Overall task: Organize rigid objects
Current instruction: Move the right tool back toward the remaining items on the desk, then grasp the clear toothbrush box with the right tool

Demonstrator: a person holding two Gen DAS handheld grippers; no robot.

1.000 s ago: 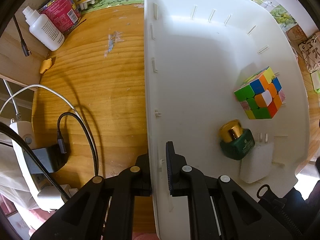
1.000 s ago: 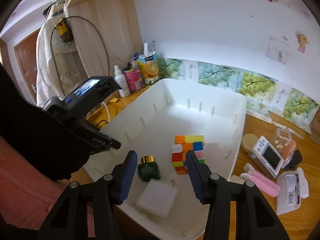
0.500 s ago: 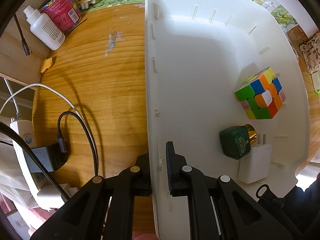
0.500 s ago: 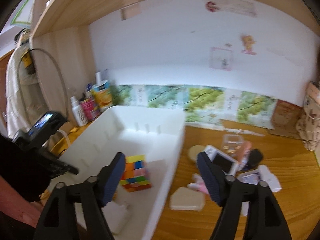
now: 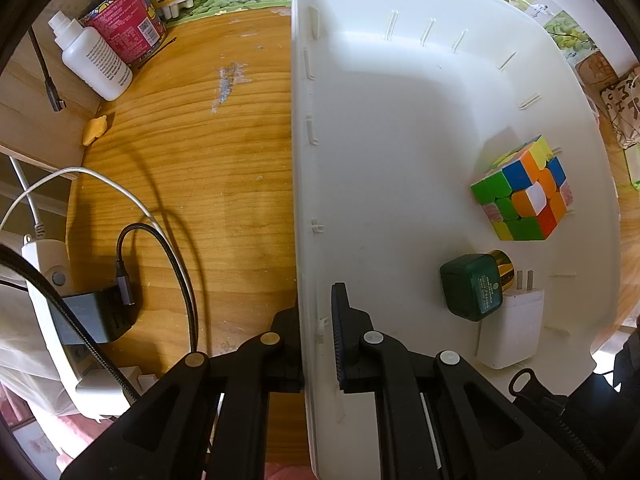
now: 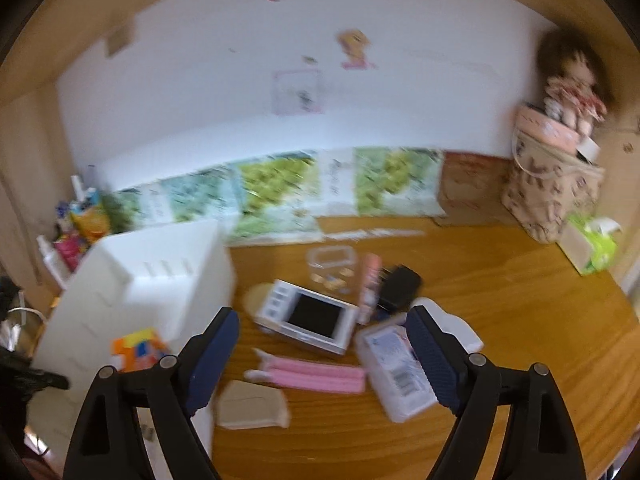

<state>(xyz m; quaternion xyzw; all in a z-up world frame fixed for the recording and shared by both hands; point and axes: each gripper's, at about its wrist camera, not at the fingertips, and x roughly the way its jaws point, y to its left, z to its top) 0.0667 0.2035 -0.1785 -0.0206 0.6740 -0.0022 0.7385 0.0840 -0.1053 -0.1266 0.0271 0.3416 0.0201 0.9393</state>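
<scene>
- Over the wooden desk (image 6: 500, 340), the right gripper (image 6: 322, 356) has swung away from the white bin (image 6: 160, 288); its jaws have just been opening and stand wide, nothing between them.
- Inside the bin, the green jar (image 5: 472, 286) now lies tipped against the white charger (image 5: 510, 332), near the puzzle cube (image 5: 522, 192).
- Left gripper (image 5: 316, 340) stays clamped on the bin's wall.
- Ahead lie a small white device (image 6: 308, 316), pink comb (image 6: 312, 374) and labelled box (image 6: 396, 364).

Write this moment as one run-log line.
left hand-held gripper: shut on bin wall | right hand-held gripper: open, jaws just widened, empty, above toy microwave | in bin: cube, green jar, charger
</scene>
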